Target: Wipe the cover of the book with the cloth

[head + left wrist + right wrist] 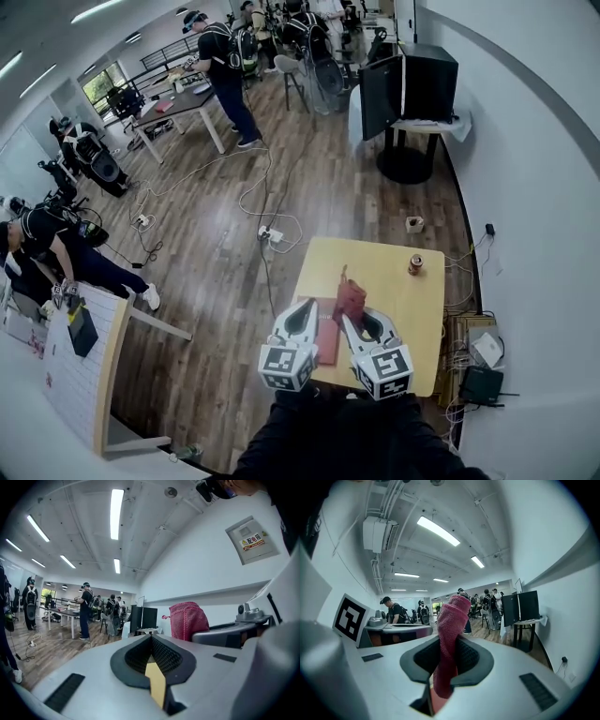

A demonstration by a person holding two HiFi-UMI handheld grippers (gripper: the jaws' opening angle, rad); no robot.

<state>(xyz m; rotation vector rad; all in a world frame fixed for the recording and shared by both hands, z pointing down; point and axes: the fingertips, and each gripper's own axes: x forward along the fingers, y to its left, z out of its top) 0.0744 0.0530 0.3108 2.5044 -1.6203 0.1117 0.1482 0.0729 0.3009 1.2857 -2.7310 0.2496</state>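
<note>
Black sleeves; pale-grey left gripper and right gripper bear marker cubes.

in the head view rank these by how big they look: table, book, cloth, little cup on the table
1. table, clearly the largest
2. book and cloth: they look about alike, and the book is partly hidden, so no ranking between them
3. cup, the smallest

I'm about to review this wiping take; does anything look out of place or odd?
Only the cloth: the right gripper pinches it into a narrow bunch that stands up past its jaws, apparently clear of the book, not spread flat. Nothing looks spilled or damaged.
</note>
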